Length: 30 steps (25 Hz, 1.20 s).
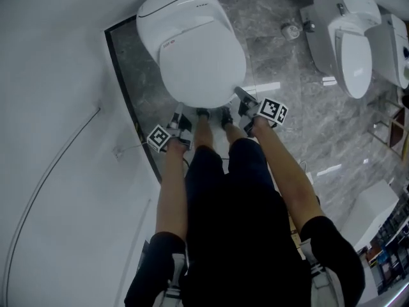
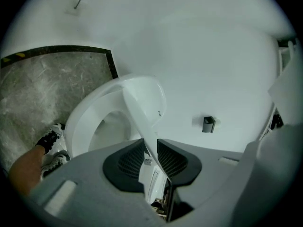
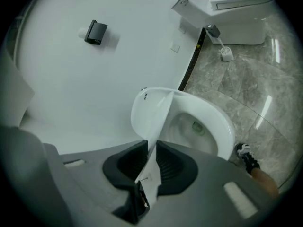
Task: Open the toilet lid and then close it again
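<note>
We hold the left gripper [image 2: 150,151] closed on the front rim of the toilet lid [image 2: 144,100], with one pad pressing each face. The right gripper [image 3: 150,156] clamps the same rim, further to the right. The lid stands partly raised, tilted up off the seat [image 3: 222,126], and the bowl [image 3: 189,126] is exposed. Beyond lie the grey marble floor [image 1: 281,62] and a second toilet [image 1: 348,43].
</note>
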Tool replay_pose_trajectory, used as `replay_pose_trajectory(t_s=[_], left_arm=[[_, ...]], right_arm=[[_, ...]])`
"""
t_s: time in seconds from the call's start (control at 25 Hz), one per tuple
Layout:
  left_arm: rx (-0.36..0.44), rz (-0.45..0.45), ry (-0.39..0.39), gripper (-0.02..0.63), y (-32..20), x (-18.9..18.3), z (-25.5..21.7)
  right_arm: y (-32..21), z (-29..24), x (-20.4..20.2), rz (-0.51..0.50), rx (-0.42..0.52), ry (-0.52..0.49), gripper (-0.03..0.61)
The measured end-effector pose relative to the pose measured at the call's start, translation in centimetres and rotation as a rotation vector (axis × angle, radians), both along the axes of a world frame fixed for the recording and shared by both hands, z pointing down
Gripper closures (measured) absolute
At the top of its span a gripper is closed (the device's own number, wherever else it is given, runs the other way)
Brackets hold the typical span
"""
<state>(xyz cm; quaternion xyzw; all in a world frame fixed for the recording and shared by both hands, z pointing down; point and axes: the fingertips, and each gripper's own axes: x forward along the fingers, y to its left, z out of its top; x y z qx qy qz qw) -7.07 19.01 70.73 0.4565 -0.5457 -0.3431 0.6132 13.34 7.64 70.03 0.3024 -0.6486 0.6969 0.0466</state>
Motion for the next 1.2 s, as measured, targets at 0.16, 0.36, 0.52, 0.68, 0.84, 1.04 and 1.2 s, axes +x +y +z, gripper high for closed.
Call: replay_pose_trajectory(t_s=[0.16,0.36,0.52,0.68,0.84,1.04,1.2], left_arm=[[0.049,0.033,0.07,0.522,-0.9,0.0,-2.0],[0.14,0.202,0.13,0.548,-1.9,0.1,-5.7],[0.143,0.3,0.103,0.548,-3.7,1.1,-7.2],[0.106,0.369,-0.019,0.548,-4.3,0.4,-6.7],[0.108,0.522,-0.316,0.548,-4.7,-0.5,-7.4],[0.153,0.725,-0.6,0.546,-6.3,-0.7,-9.1],[0.2,0.927,-0.834,0.541,-7.1,-0.2,-10.3]], right_arm=[[-0.6,-1.2,-0.2,0.039,0.003,0.01,0.523],[-0.8,-2.0,-0.9,-0.058,0.003,0.117,0.509],[-0.9,-2.6,-1.0,0.021,-0.027,0.076,0.515],[-2.1,-3.2,-1.8,0.122,-0.033,0.019,0.528],[-3.5,-4.8,-2.6,0.151,-0.019,-0.015,0.526],[-4.9,-6.0,-3.7,0.16,-0.001,-0.022,0.52],[-5.9,-7.3,-4.4,0.2,0.011,-0.053,0.518]])
